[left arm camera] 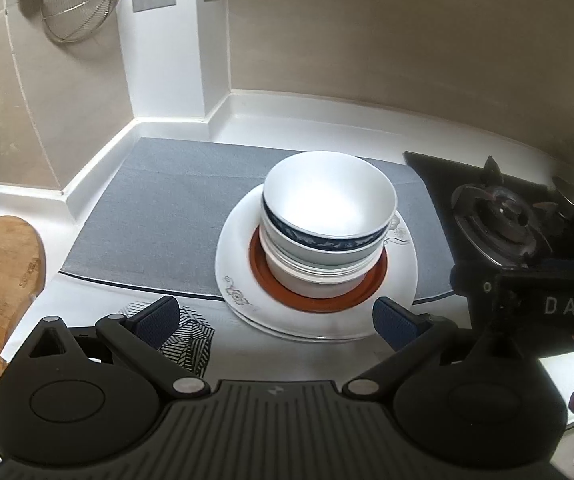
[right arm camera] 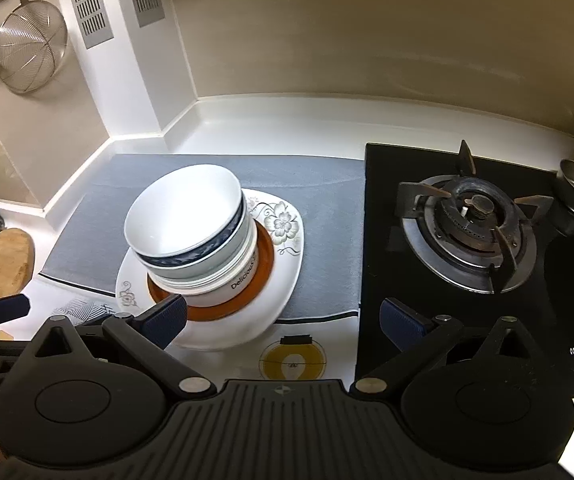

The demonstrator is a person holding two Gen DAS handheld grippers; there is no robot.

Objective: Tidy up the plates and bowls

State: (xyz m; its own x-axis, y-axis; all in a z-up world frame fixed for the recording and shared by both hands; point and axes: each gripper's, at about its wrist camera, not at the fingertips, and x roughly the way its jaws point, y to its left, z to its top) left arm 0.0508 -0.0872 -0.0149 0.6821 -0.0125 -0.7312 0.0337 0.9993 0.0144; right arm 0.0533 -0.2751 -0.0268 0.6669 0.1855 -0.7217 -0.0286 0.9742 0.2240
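A white ceramic bowl with a dark blue patterned band point(left arm camera: 329, 210) is sitting on top of a nested stack of white bowls point(left arm camera: 311, 276), the lower ones mostly hidden, so their number is hard to tell. The stack is resting on a round orange-rimmed plate point(left arm camera: 319, 300), which is lying on white flower-printed plates point(left arm camera: 239, 272) on a grey cloth mat point(left arm camera: 167, 216) on the white table point(left arm camera: 319, 120). The left gripper point(left arm camera: 277, 322) is hovering just in front of the plates, jaws spread wide and gripping nothing. The right gripper point(right arm camera: 283, 320) is likewise hanging with jaws spread and empty, between the plates and the black gas hob point(right arm camera: 467, 224), whose right edge is getting cut off.
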